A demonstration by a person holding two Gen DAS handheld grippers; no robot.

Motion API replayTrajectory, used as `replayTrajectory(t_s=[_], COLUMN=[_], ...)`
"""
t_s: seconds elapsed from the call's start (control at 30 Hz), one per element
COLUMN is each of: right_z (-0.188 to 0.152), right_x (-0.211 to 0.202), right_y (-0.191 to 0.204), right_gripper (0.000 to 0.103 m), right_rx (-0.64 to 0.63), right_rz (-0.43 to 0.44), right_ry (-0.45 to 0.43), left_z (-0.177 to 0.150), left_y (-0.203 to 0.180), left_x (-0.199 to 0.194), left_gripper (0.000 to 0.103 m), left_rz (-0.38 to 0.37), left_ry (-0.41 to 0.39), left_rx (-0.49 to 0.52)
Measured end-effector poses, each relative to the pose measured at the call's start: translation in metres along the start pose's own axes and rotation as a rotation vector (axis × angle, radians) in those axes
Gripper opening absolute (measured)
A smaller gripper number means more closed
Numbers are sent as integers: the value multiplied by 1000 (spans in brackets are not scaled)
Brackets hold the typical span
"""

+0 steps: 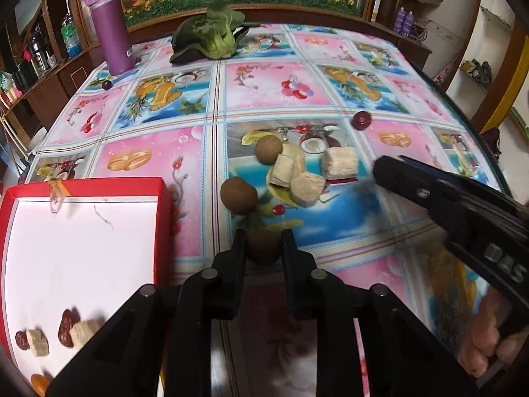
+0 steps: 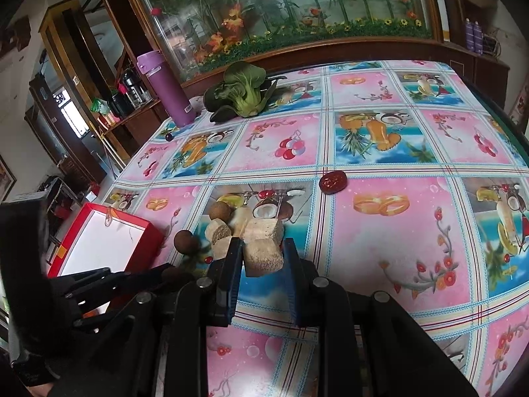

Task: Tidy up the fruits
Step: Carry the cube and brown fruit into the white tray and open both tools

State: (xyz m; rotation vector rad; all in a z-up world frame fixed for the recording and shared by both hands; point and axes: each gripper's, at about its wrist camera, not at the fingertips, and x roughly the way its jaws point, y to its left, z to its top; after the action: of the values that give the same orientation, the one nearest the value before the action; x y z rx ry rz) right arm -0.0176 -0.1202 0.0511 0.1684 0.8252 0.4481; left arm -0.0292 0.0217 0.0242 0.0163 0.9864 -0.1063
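My left gripper is shut on a brown round fruit close to the table's near edge, just right of the red box. Two more brown round fruits lie beside a cluster of beige blocks. My right gripper is open, and the nearest beige block shows between its fingers. From the left wrist view its tips stand just right of that block. A dark red disc lies farther back.
The red box has a white floor holding dark red and beige pieces. At the back stand a purple bottle and a leafy green vegetable, with a small dark fruit by the bottle. A hand grips the right tool.
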Motion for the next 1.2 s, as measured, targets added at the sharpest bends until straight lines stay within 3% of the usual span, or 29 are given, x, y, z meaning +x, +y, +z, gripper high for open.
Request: replayTrajectory(t_s=[0.27, 0.47, 0.57, 0.7, 0.9, 1.2], right_z=[-3, -12, -21, -30, -34, -51], right_x=[-1, -10, -13, 0, 25, 39], right_y=[10, 46, 79, 133, 188, 204], right_gripper=[23, 23, 23, 23, 23, 23], right_rx=[-29, -74, -119, -165, -239, -250], right_rz=[20, 129, 194, 312, 323, 283], right_ry=[-29, -45, -45, 18, 79, 144], left_z=[-19, -39, -48, -59, -69, -86], left_y=[9, 46, 69, 103, 137, 156], left_x=[-57, -95, -104, -115, -115, -103], left_gripper=[22, 22, 23, 23, 23, 23], left_rz=[23, 97, 138, 201, 288, 331], left_ry=[-132, -203, -211, -227, -212, -151], left_rx=[-25, -77, -118, -179, -208, -219])
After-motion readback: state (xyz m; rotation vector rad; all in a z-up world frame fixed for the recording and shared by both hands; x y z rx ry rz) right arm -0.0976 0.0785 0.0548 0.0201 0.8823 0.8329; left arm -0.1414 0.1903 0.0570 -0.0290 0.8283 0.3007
